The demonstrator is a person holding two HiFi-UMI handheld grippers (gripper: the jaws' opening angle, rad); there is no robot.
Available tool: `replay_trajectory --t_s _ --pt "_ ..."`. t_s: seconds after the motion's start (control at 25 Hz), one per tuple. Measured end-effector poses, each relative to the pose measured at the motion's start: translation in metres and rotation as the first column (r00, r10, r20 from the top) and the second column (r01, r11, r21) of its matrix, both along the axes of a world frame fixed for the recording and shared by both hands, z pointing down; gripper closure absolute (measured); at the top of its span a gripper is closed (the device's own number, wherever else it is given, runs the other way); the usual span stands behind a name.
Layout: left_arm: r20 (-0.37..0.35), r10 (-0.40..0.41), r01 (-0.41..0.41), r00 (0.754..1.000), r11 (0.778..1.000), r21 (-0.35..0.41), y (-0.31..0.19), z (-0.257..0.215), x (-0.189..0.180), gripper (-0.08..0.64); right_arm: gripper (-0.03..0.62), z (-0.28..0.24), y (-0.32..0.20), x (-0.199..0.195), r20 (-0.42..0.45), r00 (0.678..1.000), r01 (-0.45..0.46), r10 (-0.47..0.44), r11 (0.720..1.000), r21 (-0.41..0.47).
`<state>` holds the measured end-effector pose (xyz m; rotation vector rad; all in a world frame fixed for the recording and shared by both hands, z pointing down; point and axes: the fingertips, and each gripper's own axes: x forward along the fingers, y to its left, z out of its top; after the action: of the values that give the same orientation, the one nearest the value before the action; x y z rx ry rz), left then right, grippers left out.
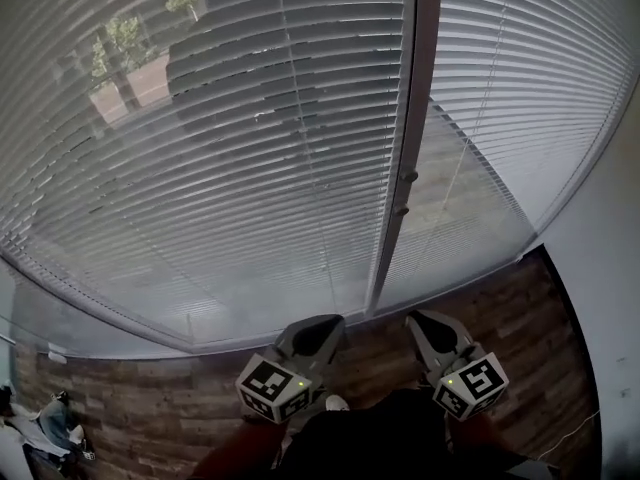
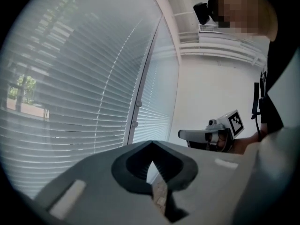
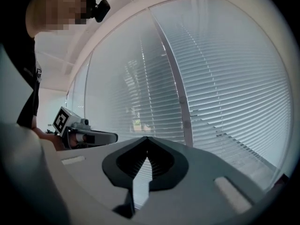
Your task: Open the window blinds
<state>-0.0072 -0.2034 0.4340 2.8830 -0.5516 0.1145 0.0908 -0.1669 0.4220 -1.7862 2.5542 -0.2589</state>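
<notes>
Pale slatted window blinds (image 1: 230, 138) hang lowered over two panes, split by a grey upright post (image 1: 405, 118) with two small knobs (image 1: 408, 177). Trees and a building show dimly between the slats. A thin cord (image 1: 300, 158) runs down the left blind and another cord (image 1: 468, 143) down the right one. My left gripper (image 1: 318, 330) and right gripper (image 1: 425, 326) are side by side low in front of the post, short of the blinds and touching nothing. Both are shut and empty, as the left gripper (image 2: 151, 143) and the right gripper (image 3: 146, 138) show in their own views.
A wood-plank floor (image 1: 150, 408) runs under the window. A white wall (image 1: 610, 268) closes the right side. Some cloth and small items (image 1: 40, 428) lie on the floor at the lower left. The blinds' bottom rail (image 1: 120, 318) hangs near the floor.
</notes>
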Motion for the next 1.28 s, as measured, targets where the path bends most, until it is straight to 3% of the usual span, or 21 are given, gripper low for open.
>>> replay_trajectory --t_s 0.2,0.48,0.72,0.88,1.08,1.28 --pt "0.019 0.002 -0.001 1.0 0.999 -0.033 -0.006 0.01 -0.011 0.558 0.558 -0.005 -0.019 -0.001 -0.024 1.0 -0.007 0.007 1.0 -0.008" --pt "-0.024 -0.104 0.103 0.994 0.994 -0.028 -0.02 0.008 -0.022 0.558 0.517 -0.014 -0.052 0.013 -0.077 0.997 0.009 -0.008 1.0 0.008" --pt "-0.042 -0.183 0.182 0.982 0.983 -0.023 -0.021 0.002 -0.021 0.558 0.474 -0.047 -0.092 0.048 -0.189 0.981 -0.033 0.045 0.997 0.07" --pt "-0.023 -0.189 0.188 0.982 0.982 -0.025 -0.019 0.006 -0.008 0.558 0.428 -0.069 -0.121 0.071 -0.219 0.971 -0.07 0.092 0.991 0.11" --pt "0.004 -0.18 0.18 0.984 0.983 -0.027 -0.018 0.031 0.001 0.558 0.418 -0.058 -0.147 0.081 -0.249 0.958 -0.106 0.145 0.981 0.161" --pt "0.036 -0.188 0.19 0.981 0.981 -0.041 -0.033 0.03 0.002 0.558 0.396 -0.058 -0.176 0.078 -0.232 0.961 -0.123 0.15 0.984 0.129"
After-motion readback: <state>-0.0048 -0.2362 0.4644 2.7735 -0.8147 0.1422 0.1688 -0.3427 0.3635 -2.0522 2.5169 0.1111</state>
